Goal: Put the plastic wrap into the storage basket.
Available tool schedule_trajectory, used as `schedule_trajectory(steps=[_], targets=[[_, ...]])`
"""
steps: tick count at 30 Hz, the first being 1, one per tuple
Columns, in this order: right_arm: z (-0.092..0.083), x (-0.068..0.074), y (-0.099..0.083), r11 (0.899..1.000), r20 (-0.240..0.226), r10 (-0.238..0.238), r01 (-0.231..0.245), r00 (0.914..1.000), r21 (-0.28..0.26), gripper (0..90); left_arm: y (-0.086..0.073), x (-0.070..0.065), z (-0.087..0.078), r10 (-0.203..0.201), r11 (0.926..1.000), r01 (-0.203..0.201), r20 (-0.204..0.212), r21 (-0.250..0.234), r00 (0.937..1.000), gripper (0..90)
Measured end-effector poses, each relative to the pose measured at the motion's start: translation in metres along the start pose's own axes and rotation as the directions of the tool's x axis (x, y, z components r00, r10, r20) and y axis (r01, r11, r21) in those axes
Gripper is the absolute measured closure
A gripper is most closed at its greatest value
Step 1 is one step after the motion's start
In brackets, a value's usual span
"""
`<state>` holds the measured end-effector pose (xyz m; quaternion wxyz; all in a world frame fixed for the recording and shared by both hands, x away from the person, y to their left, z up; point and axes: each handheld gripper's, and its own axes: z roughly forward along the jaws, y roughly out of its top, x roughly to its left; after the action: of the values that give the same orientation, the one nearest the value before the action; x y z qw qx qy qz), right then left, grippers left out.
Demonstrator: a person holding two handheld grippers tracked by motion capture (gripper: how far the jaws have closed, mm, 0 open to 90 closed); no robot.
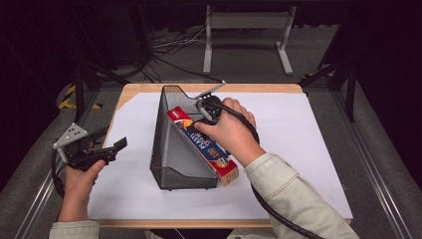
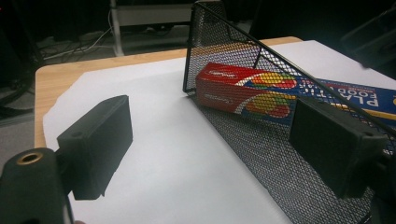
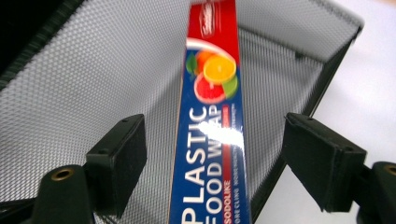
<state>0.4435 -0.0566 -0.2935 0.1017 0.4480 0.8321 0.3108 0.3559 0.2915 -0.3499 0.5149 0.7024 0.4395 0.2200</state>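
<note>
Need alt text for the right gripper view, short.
A long plastic food wrap box lies in a black mesh holder, running up the frame. The open right gripper straddles it, fingers clear of both sides.

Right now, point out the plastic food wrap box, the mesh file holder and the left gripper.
plastic food wrap box [image 3: 208, 154]: right gripper view, blue printed face.
mesh file holder [image 1: 171, 134]: high view, sloped side wall.
left gripper [image 1: 110, 138]: high view, between the fingertips.

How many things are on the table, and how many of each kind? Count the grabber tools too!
Black mesh holder: 1
Plastic food wrap box, lying in the holder: 1
White paper sheet covering the table: 1
Hand-held grippers: 2, the left gripper and the right gripper, both open
Total: 5
</note>
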Motion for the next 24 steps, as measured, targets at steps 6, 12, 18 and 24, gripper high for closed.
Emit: schedule_trajectory(steps=[6,12,18,24], targets=[[-0.016,-0.004,-0.005,0.978,-0.032,-0.096,0.088,0.9949,-0.188,22.2,0.0,-0.001,0.002,0.001,1.0,-0.001,0.004,0.004,1.0,14.5],[-0.024,-0.009,-0.011,0.959,-0.055,-0.14,0.122,0.9886,-0.256,22.2,0.001,-0.002,0.001,0.011,0.9999,-0.011,-0.007,-0.013,0.9999,14.6],[-0.039,-0.023,-0.022,0.928,-0.055,-0.219,0.19,0.9742,-0.321,21.4,0.0,0.0,0.0,0.007,0.9999,-0.008,-0.008,-0.011,0.9999,14.6],[-0.057,-0.046,-0.035,0.92,-0.047,-0.211,0.182,0.9763,-0.348,20.9,0.0,-0.002,0.002,0.014,0.9999,-0.014,0.001,-0.003,0.9999,14.5]])
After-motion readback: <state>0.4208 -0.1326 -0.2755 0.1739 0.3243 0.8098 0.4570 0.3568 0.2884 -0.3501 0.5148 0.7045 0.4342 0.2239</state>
